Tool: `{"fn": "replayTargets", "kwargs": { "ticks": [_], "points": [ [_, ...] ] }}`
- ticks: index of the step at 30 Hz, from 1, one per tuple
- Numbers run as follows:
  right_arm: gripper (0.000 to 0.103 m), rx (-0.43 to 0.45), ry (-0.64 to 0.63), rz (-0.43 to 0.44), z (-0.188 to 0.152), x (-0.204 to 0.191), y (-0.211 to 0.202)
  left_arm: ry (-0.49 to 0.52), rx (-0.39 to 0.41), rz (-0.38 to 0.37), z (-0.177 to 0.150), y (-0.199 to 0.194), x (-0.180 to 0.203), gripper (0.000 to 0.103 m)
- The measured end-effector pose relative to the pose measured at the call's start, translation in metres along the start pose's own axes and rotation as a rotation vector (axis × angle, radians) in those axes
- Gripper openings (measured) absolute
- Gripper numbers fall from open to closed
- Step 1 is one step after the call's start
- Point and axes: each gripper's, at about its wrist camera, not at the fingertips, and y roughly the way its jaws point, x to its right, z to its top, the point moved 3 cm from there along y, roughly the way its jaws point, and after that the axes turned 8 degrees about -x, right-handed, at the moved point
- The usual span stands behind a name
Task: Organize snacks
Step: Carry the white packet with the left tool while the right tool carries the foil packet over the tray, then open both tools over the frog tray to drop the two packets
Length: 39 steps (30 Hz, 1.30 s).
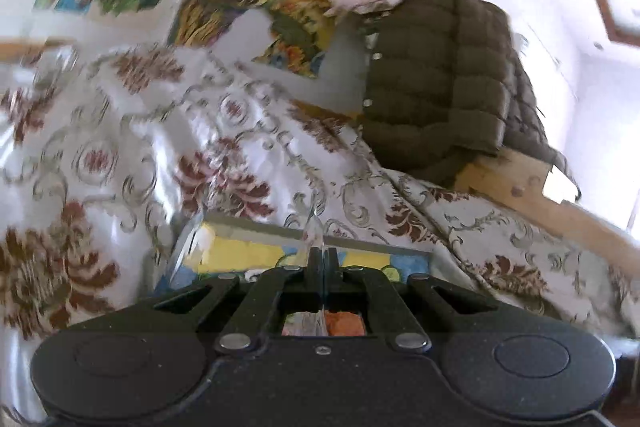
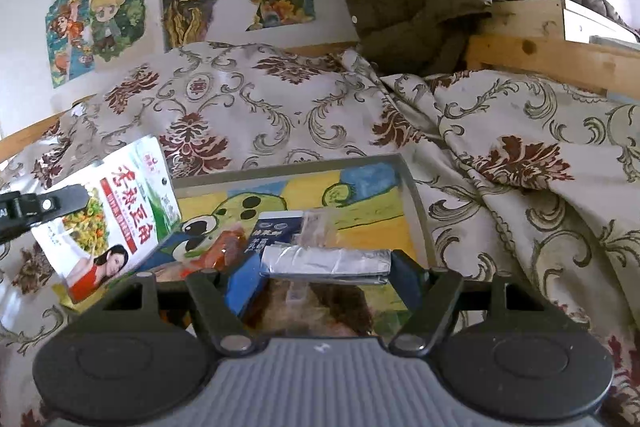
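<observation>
The right gripper is clenching a silver-ended packet across its width over the tray's near edge; the left gripper, pinching a white pouch beyond the tray's left edge, is risking it slipping onto the bedspread.

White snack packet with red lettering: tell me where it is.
In the right wrist view, the white snack packet hangs at left, pinched by the left gripper, over the cartoon tray's left edge.

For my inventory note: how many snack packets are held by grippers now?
2. The white printed plastic pouch hangs in the left gripper, at left; the crinkled silver foil packet spans the right gripper, lower centre. None seems hidden.
</observation>
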Motion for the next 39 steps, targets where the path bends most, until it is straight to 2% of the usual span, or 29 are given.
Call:
{"fn": "replayTargets", "kwargs": {
  "ticks": [2,5,19,24,26,31,39],
  "points": [
    [0.075,-0.004,-0.003,-0.002,0.000,-0.002,0.007,-0.059,-0.023,0.012,-0.001,0.004,-0.010,0.000],
    [0.075,-0.013,-0.031,-0.018,-0.002,-0.007,0.013,-0.057,-0.031,0.063,-0.001,0.006,-0.017,0.000],
    [0.076,-0.045,-0.060,-0.047,-0.008,-0.011,0.015,0.124,-0.131,0.329,0.001,0.012,-0.022,0.020],
    [0.080,-0.052,-0.060,-0.049,-0.009,-0.010,0.014,0.171,-0.153,0.357,-0.002,0.013,-0.016,0.041],
    [0.082,-0.053,-0.062,-0.050,-0.009,-0.010,0.015,0.193,-0.153,0.366,-0.005,0.013,-0.012,0.055],
    [0.085,-0.058,-0.060,-0.054,-0.008,-0.009,0.013,0.251,-0.161,0.396,-0.010,0.013,-0.001,0.078],
    [0.092,-0.038,-0.047,-0.036,-0.001,-0.010,-0.001,0.256,-0.168,0.415,-0.010,0.004,0.007,0.100]
  ]
}}
